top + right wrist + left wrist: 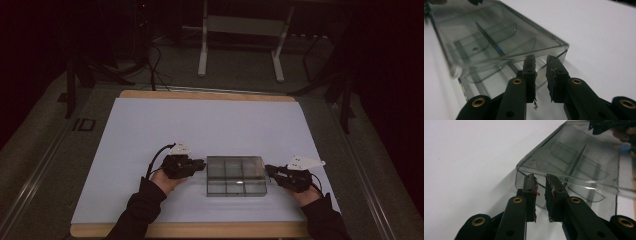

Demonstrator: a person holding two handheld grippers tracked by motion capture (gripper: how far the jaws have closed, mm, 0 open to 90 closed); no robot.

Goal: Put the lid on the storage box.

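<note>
Left gripper and right gripper at opposite ends of the smoky clear divided box on the white worktop; fingers narrowly apart, tips at the lid's edge, clamping nothing.

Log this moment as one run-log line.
left gripper: at box's left end | right gripper: at right end | clear box: on table, lid partly raised

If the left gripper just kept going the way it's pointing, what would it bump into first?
Most likely the raised lid's edge on the clear compartment box; the left gripper has its tips right at it, jaws slightly apart.
</note>
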